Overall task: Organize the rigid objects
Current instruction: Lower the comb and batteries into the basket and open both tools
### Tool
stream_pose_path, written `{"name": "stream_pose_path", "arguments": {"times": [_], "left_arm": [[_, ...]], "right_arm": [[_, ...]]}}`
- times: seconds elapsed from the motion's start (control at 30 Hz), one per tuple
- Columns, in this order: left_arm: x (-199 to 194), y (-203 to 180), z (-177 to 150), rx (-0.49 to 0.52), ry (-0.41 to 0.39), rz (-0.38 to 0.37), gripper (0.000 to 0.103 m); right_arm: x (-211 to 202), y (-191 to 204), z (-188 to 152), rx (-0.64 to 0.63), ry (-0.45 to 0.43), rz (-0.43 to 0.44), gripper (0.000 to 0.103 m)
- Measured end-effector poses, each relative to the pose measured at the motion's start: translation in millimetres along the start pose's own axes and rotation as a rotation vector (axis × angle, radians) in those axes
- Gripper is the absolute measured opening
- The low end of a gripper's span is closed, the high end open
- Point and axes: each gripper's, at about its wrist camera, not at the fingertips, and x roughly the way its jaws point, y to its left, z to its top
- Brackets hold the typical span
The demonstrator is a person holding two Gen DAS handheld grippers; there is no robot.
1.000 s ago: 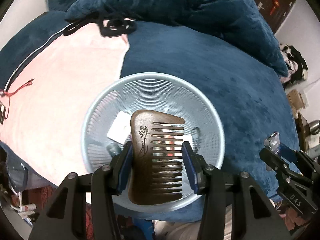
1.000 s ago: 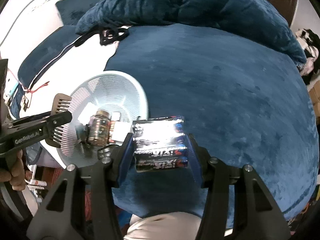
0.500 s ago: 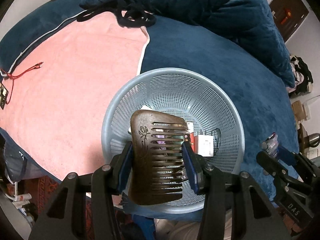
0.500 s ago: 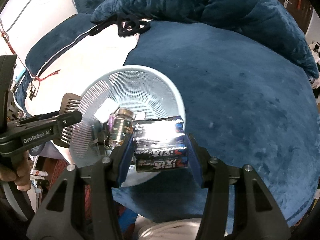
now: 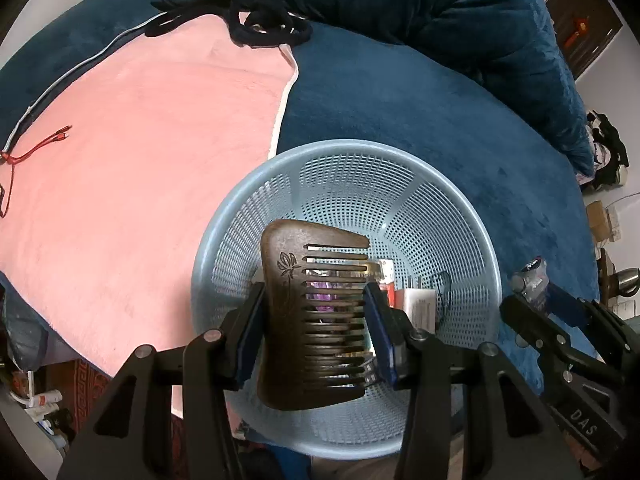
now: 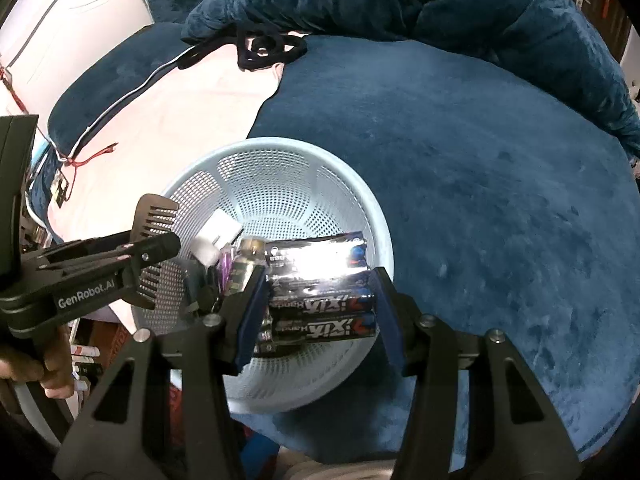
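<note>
My left gripper (image 5: 316, 312) is shut on a dark wooden comb (image 5: 308, 320) with a carved flower, held over the light blue mesh basket (image 5: 400, 184). My right gripper (image 6: 320, 304) is shut on a shrink-wrapped pack of batteries (image 6: 320, 280), held over the near right side of the same basket (image 6: 280, 160). Small items lie in the basket: a white box (image 6: 216, 236) and a small bottle (image 6: 244, 264). The left gripper with the comb (image 6: 154, 216) shows at the left of the right wrist view. The right gripper (image 5: 560, 312) shows at the right of the left wrist view.
The basket stands on a dark blue plush bed cover (image 6: 500, 180) beside a pink blanket (image 5: 140, 160). A crumpled blue duvet (image 5: 400, 12) and a black cord (image 5: 268, 28) lie at the back. A red cable (image 5: 36, 148) lies on the pink blanket at left.
Both grippers have moved closer over the basket, which now sits larger and more central in both views. The comb and the battery pack stay gripped.
</note>
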Motion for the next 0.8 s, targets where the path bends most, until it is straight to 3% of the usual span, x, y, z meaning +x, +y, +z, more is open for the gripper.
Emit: {"name": "stream_pose_path", "arguments": {"times": [0.33, 0.67, 0.73, 0.77, 0.8], "left_arm": [[23.1, -18.4, 25.2, 0.022, 0.010, -0.011, 0.049], [34.7, -33.6, 46.7, 0.043, 0.002, -0.008, 0.050], [35.2, -32.3, 46.3, 0.033, 0.009, 0.001, 0.061], [34.9, -30.9, 45.2, 0.025, 0.013, -0.001, 0.079], [34.4, -28.7, 44.4, 0.015, 0.013, -0.006, 0.089]], "right_arm": [[26.2, -10.8, 19.7, 0.055, 0.033, 0.025, 0.052], [26.6, -15.2, 31.6, 0.065, 0.011, 0.063, 0.053], [23.7, -17.1, 31.6, 0.074, -0.001, 0.090, 0.053], [23.3, -17.8, 32.0, 0.075, -0.003, 0.088, 0.058], [21.9, -17.7, 31.0, 0.072, -0.003, 0.073, 0.065]]}}
